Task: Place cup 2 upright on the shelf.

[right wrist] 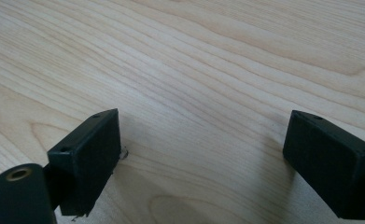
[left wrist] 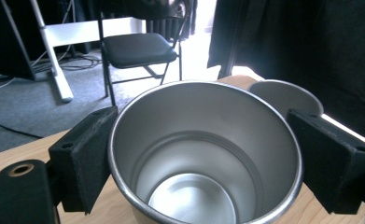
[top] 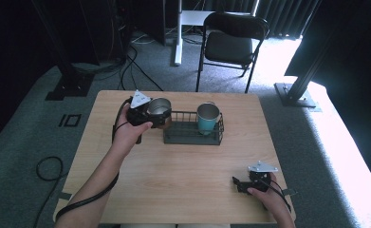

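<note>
A steel cup [top: 160,106] with an open mouth sits between the jaws of my left gripper [top: 153,116], just left of the dark wire basket [top: 187,138]. In the left gripper view both black pads [left wrist: 87,156] press the sides of the steel cup [left wrist: 203,154], so the left gripper [left wrist: 208,161] is shut on it. Whether the cup rests on the table I cannot tell. A teal cup [top: 208,118] stands upright in the basket's right end. My right gripper [top: 240,183] lies low at the table's front right, open, with bare wood between the jaws of the gripper [right wrist: 208,163].
The light wooden table [top: 183,166] has open room across its middle and front. Beyond its far edge stand a black folding chair [top: 230,42] and a white desk leg [top: 177,33]. Cables lie on the grey floor at the left.
</note>
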Tool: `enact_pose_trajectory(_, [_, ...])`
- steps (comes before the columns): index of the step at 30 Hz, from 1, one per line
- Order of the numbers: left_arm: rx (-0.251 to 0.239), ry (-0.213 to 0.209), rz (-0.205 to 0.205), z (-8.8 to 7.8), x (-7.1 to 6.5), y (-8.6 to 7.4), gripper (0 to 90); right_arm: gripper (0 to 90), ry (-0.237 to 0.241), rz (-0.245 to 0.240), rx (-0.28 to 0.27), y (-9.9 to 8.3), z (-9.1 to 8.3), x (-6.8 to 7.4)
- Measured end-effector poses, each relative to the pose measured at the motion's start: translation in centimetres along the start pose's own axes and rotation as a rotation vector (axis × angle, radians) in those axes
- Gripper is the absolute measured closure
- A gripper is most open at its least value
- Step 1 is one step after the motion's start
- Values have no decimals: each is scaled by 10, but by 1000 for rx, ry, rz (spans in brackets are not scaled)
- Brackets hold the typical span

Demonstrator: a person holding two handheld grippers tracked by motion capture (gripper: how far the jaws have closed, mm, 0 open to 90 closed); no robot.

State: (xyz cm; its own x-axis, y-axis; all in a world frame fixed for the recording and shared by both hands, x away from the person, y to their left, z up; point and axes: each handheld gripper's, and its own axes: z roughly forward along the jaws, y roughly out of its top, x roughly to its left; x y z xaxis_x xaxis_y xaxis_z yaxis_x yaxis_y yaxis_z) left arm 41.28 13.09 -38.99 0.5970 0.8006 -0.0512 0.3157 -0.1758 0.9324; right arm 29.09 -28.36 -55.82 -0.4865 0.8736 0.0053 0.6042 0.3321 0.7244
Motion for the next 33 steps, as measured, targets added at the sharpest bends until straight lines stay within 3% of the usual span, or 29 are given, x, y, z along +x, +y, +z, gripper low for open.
enact_pose_trajectory(11, [5,-24,16,30,-13,4,139,108,1,1,0,0,0,0])
enact_pose_trajectory(18, [19,-33,3,52,-17,0,139,108,1,0,1,0,0,0])
enact_pose_trajectory(22, [45,-32,-2,69,-18,-9,139,108,1,0,1,0,0,0])
enact_pose_trajectory(26, [59,-29,11,78,-18,-17,139,108,1,1,1,0,0,0])
enact_pose_trajectory(33, [71,-28,-9,90,-17,-31,139,108,1,1,1,0,0,0])
